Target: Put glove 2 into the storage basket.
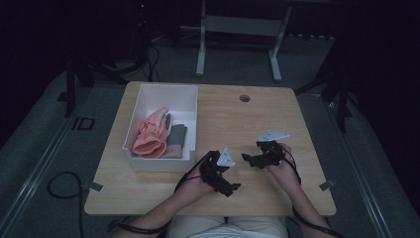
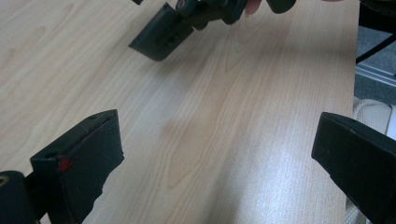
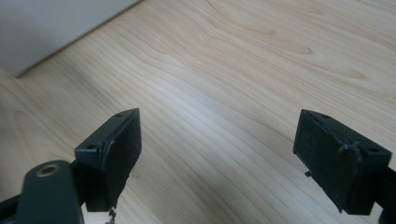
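Wood: pale grain of the table (image 1: 233,119) is what I see under both of my tools; the bare stretch between them holds nothing.
Left gripper (image 1: 229,187): near the front edge, just right of the bin, jaws spread wide with nothing between them. In its own view I look across bare wood to one jaw of the other tool.
Right gripper (image 1: 249,159): a little farther in and to the right, near its partner but apart from it, jaws also wide and empty (image 3: 217,158).
Bin (image 1: 190,126): white, on the left half of the table; its wall shows as a pale corner in the right gripper view (image 3: 51,28).
Gloves: a pink glove (image 1: 151,136) lies bunched in the bin, touching a grey glove (image 1: 177,135) beside it. These are nearest my tools, so I take them as the work.
Risk, snag: I judge the two gloves could lift together if I pinch where they overlap.
Risk, bin: reaching over the near wall with the left tool could nudge or tip the light bin.
Risk, cables: trailing leads may drag across the front edge.
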Action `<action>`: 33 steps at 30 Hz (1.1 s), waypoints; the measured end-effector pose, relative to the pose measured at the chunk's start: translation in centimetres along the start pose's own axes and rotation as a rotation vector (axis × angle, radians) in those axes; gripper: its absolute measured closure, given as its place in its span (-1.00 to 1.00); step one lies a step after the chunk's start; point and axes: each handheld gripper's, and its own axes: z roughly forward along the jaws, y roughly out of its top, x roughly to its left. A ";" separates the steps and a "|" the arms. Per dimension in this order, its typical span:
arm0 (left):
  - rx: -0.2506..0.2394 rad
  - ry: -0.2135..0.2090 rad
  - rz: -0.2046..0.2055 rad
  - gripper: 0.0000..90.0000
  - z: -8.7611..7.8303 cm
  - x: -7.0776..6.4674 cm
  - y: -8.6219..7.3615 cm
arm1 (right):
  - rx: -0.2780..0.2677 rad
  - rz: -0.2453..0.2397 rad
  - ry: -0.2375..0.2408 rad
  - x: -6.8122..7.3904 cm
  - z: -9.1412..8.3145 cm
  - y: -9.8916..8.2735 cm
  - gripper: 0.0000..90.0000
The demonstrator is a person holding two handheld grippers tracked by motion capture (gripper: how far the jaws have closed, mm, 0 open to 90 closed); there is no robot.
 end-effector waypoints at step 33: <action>0.008 0.050 -0.041 -0.97 1.4 -0.1 -3.5 | 0.021 0.114 -0.226 -4.9 0.4 -5.0 -0.68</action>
